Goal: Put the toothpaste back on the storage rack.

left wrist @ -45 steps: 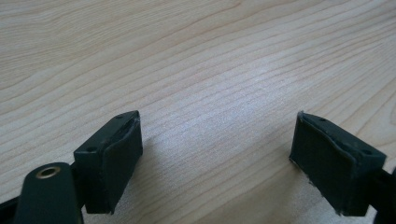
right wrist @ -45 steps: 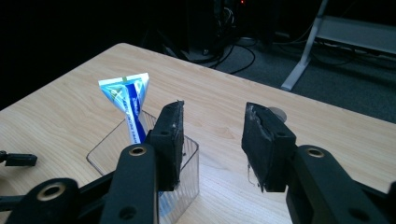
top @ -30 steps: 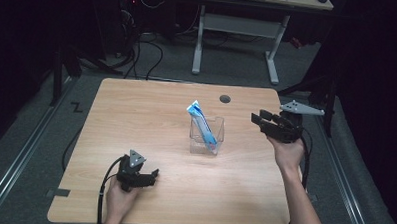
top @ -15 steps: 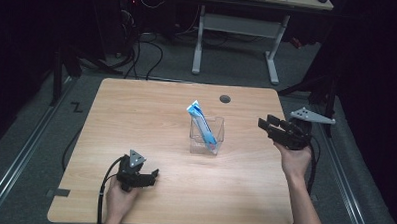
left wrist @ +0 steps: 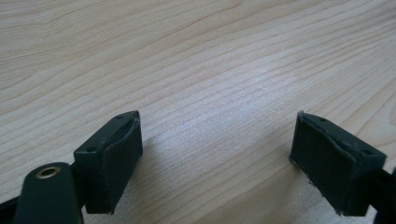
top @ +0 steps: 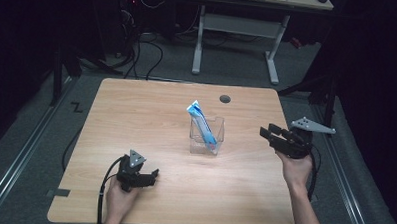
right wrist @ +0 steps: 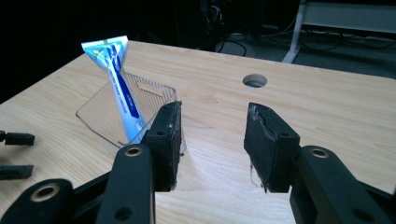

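Observation:
A blue and white tube (top: pixel 202 123) stands tilted in a clear plastic container (top: pixel 206 137) at the middle of the wooden table (top: pixel 136 115). My right gripper (top: pixel 266 133) hovers near the table's right edge, pointing left at the container from a short distance. In the right gripper view its jaws (right wrist: pixel 212 140) stand open with nothing between them; the tube (right wrist: pixel 119 88) and container (right wrist: pixel 100 112) lie ahead to the left. My left gripper (top: pixel 154 175) rests low at the front left, open over bare wood (left wrist: pixel 217 158).
A round cable hole (top: pixel 225 99) sits in the tabletop behind the container. A white-legged desk (top: pixel 234 23) and loose cables stand on the floor beyond the far edge. The surroundings are dark.
My right gripper has drifted to the right and toward the near edge, a little lower, away from the container. The left gripper, tube and container have stayed put.

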Demonstrator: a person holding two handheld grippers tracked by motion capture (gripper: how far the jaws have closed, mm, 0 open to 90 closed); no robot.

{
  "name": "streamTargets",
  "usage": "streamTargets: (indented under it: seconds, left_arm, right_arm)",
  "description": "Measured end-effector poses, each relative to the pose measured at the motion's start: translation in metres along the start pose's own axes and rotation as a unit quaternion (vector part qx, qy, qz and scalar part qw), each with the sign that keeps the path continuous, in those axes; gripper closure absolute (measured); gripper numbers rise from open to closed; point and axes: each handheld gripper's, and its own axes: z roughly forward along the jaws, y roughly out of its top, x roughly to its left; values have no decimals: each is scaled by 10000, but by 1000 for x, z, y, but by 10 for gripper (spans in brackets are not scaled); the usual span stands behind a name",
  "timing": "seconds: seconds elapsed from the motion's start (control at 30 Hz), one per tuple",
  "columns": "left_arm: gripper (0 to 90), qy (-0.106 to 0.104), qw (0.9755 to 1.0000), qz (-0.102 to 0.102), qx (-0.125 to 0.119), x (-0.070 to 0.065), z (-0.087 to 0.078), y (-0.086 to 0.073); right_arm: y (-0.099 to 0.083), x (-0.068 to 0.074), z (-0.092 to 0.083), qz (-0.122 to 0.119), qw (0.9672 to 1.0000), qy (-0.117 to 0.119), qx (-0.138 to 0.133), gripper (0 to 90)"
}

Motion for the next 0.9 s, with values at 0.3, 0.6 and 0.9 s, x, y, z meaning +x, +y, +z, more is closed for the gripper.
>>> streamTargets:
  seconds: [0.3, 0.6, 0.9]
  left_arm:
    - [168, 1, 10000, 1, -1, 0, 0, 0]
    - [168, 3, 10000, 1, -2, 0, 0, 0]
    - [168, 3, 10000, -1, -3, 0, 0, 0]
  right_arm:
    - [-9, -1, -2, 20, 10000, -21, 58, 562]
    - [-15, -1, 0, 35, 10000, -37, 75, 564]
    - [-22, 0, 2, 3, 9998, -63, 162, 565]
